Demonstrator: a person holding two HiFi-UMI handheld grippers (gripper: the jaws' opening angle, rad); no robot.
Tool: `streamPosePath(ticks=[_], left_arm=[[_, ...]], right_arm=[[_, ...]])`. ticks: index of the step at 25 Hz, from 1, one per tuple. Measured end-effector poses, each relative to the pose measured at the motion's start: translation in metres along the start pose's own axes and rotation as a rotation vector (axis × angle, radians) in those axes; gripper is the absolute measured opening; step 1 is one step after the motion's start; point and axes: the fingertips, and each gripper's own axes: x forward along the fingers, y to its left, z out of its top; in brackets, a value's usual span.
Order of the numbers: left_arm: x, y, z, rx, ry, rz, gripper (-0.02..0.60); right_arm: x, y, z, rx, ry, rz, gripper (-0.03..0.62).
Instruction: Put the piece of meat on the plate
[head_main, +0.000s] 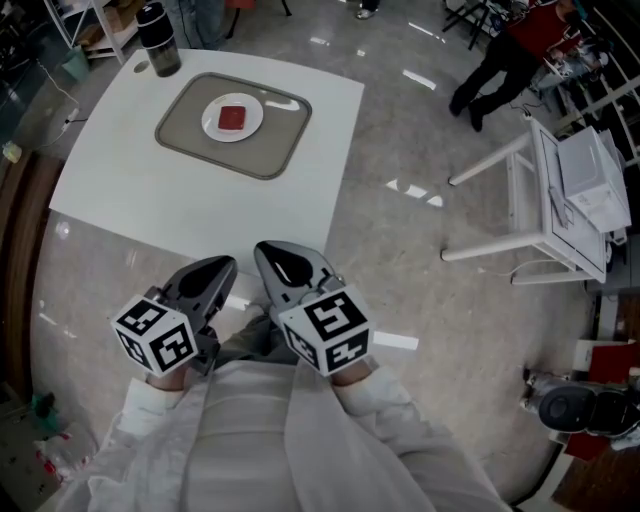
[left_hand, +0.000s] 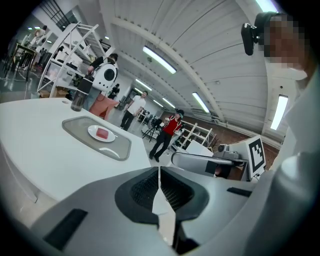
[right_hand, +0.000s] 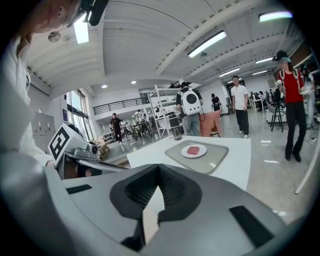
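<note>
A red piece of meat lies on a small white plate, which rests on a grey tray at the far side of the white table. The meat and plate show small in the left gripper view, and the meat on its plate in the right gripper view. My left gripper and right gripper are held close to my body, off the near table edge, well short of the tray. Both are shut with nothing between the jaws.
A dark tumbler stands at the far left corner of the table, beside the tray. A white folding table stands to the right. A person in red walks on the floor beyond. Shelving lies in the background.
</note>
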Motion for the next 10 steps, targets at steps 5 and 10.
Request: streamPosePath(ticks=[5,10], left_arm=[[-0.0002,-0.0013,0.0006,-0.005,0.001,-0.004,0.02],[-0.0033,0.0004,0.0017,-0.007,0.0,-0.003,0.018]], right_arm=[[-0.0006,0.0001,0.0013,-0.004,0.001,-0.004,0.014],[-0.0017,0.0009,0.0012,-0.005,0.005,-0.008,0.014]])
